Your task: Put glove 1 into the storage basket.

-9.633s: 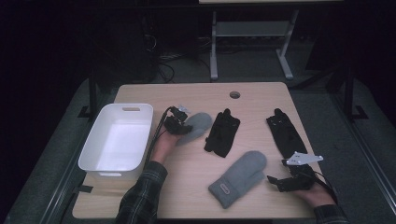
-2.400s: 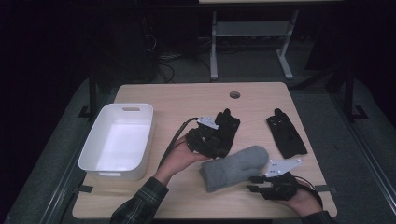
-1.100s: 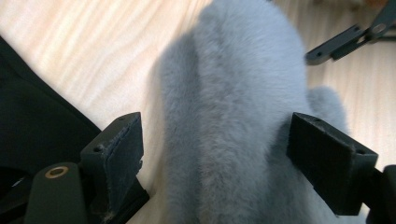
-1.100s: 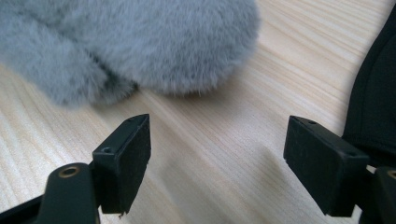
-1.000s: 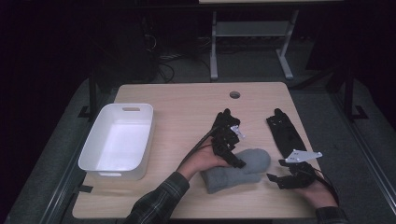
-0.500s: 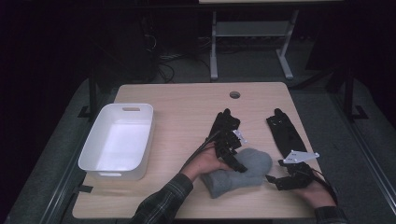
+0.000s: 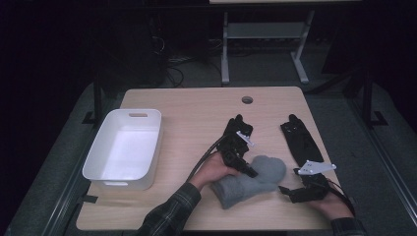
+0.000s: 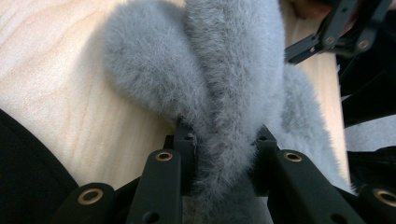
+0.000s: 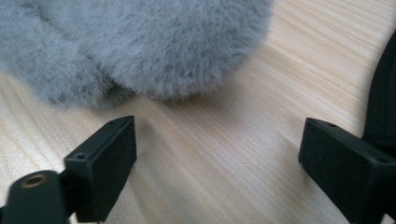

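Two grey fuzzy mittens (image 7: 258, 178) lie piled together near the table's front, right of centre. My left gripper (image 7: 250, 172) reaches onto the pile from the left. In the left gripper view that gripper (image 8: 224, 149) is shut on a fold of a grey mitten (image 8: 233, 70). My right gripper (image 7: 285, 191) rests on the table just right of the pile, open. Its jaws (image 9: 217, 135) stand wide apart over bare wood, with a mitten's edge (image 9: 140, 46) just ahead. One black glove (image 7: 238, 129) lies behind the left gripper. A second black glove (image 7: 300, 140) lies at the right.
A white tub (image 7: 123, 147) with nothing in it stands at the table's left. A cable hole (image 7: 247, 100) sits near the far edge. The black glove's edge (image 9: 385, 93) shows beside the right gripper's right jaw. Bare wood lies between tub and gloves.
My left gripper has come across from beside the tub with a grey mitten to the other mitten. Over the last second it settled lower on the pile. The right gripper barely moved.
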`<state>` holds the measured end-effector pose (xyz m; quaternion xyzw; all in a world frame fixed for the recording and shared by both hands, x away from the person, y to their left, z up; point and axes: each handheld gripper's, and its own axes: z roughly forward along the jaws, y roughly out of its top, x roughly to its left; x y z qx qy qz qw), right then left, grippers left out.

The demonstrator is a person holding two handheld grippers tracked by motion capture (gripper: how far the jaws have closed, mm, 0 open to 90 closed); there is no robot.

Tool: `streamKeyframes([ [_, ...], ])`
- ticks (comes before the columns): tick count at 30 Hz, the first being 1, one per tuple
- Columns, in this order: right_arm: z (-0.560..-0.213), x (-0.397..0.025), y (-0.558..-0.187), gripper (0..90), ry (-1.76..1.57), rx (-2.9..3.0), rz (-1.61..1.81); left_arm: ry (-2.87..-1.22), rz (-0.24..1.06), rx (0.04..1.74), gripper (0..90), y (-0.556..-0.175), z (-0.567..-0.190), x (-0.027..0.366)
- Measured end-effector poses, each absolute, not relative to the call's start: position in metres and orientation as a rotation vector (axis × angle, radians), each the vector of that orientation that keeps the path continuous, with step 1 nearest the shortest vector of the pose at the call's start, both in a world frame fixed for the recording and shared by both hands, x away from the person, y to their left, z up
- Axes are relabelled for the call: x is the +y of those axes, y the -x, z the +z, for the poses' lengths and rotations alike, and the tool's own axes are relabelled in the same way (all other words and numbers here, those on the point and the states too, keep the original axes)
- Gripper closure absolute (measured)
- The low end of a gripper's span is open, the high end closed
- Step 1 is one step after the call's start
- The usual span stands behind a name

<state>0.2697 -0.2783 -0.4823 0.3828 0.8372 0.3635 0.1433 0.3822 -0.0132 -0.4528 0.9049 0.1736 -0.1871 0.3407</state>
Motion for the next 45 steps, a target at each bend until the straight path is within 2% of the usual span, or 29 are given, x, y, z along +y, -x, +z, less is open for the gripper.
streamKeyframes([
  [11, -0.482, -0.278, -0.27, 10.0, -1.104, 2.414, 1.046, -2.251, -0.434, 0.495, 71.9, -0.38, -0.419, 0.009],
  [27, -0.482, -0.278, -0.27, 10.0, -1.108, 2.413, 1.05, -2.184, -0.333, 0.552, 72.1, -0.382, -0.369, 0.058],
  [45, -0.482, -0.278, -0.27, 10.0, -1.105, 2.413, 1.049, -2.156, -0.165, 0.678, 72.0, -0.389, -0.31, 0.141],
])
